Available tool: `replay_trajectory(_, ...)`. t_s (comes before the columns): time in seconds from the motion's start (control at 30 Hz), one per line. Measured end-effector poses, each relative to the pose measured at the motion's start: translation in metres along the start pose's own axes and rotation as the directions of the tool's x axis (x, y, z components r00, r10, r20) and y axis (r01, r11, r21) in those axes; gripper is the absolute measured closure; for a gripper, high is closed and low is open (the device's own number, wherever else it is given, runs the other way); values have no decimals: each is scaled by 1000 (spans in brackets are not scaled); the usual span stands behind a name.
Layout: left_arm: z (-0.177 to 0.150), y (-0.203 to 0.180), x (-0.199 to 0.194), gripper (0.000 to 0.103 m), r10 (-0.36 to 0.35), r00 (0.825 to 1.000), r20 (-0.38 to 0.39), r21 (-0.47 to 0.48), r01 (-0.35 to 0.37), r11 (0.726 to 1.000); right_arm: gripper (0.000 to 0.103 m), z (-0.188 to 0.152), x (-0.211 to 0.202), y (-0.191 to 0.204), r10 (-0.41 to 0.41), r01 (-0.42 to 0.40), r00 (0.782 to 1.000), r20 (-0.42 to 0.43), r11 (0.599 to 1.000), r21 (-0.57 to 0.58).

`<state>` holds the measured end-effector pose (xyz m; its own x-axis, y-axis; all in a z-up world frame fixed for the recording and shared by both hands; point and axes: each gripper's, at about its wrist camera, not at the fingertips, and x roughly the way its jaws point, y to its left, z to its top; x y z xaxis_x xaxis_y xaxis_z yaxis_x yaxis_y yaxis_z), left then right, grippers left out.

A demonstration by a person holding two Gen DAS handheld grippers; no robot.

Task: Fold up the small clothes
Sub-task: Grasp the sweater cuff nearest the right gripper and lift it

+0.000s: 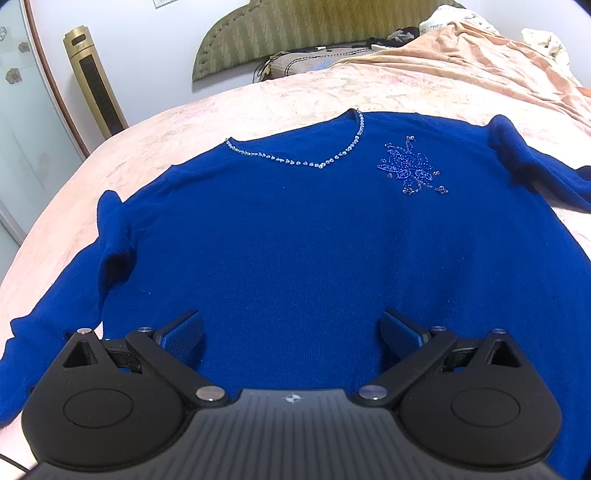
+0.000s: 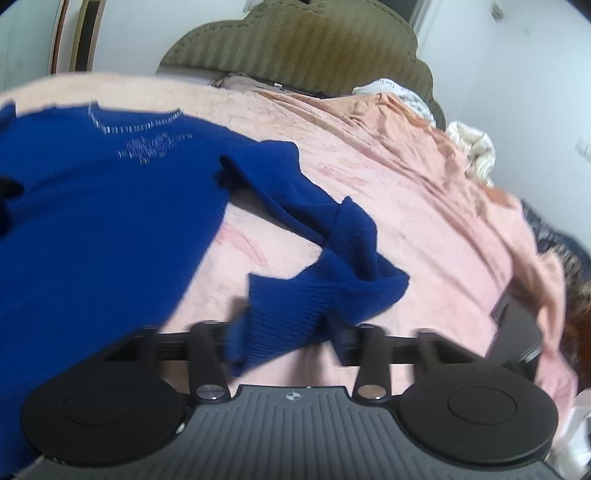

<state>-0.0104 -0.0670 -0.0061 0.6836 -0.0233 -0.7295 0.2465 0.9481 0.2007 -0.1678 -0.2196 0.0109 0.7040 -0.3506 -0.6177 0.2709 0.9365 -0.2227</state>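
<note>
A blue sweater [image 1: 295, 240] lies face up and spread flat on a pink bedspread [image 1: 258, 96], its neckline pointing toward the headboard [image 1: 295, 29]. A row of small silver beads [image 1: 314, 162] trims the neckline, and a beaded blue flower [image 1: 410, 166] sits on the chest to one side of it. In the left wrist view one sleeve [image 1: 66, 295] runs down along the body's side, bunched at the shoulder.

The left gripper [image 1: 291, 332] hovers over the lower part of the sweater's body with its jaws spread wide apart and nothing between them.

In the right wrist view, which is blurred, the other sleeve [image 2: 332, 229] trails away from the body, creased and folded over itself, and its ribbed cuff [image 2: 280, 317] hangs between the fingers of the right gripper [image 2: 288, 339], which are closed on it.

Beyond the sweater a rumpled peach blanket [image 1: 461, 55] is heaped near the pillows, and a gold tower fan [image 1: 92, 81] stands against the wall beside the bed.
</note>
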Motion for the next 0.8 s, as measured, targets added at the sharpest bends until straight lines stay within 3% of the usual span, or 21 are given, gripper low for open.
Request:
replay_trajectory(0.07,0,0,1,0,2,1000,-3,2,-2,1000,86,7,-3,-18,55,-56,998,15,993,103)
replay_trajectory(0.13,0,-1,0,0,5,1000,-2,6,-5,1000,99,19,-2,-48,122,-129,992,45,962,243)
replay_trajectory(0.23,0,-1,0,0,6,1000,-2,8,-6,1000,99,37,3,-100,156,-197,979,129,885,422)
replay_trajectory(0.4,0,1,0,0,6,1000,-6,3,-6,1000,99,65,32,-182,29,-139,980,199,812,567)
replay_trajectory(0.57,0,5,0,0,11,1000,-10,-13,-11,1000,99,70,80,-261,-106,-46,981,163,690,722)
replay_trajectory(0.6,0,6,0,0,9,1000,-12,-15,-10,1000,92,68,93,-278,-132,-7,984,121,646,763)
replay_trajectory(0.63,0,7,0,0,8,1000,-12,-15,-9,1000,75,63,105,-288,-141,25,987,78,613,790)
replay_trajectory(0.7,0,7,0,0,9,1000,-10,-12,-9,1000,56,51,118,-303,-175,95,985,3,549,830)
replay_trajectory(0.73,-1,8,0,0,9,1000,-8,-9,-9,1000,56,45,113,-304,-204,111,979,0,535,838)
replay_trajectory(0.8,-1,8,1,0,16,1000,-8,-7,-16,1000,56,36,105,-300,-210,76,976,51,554,829)
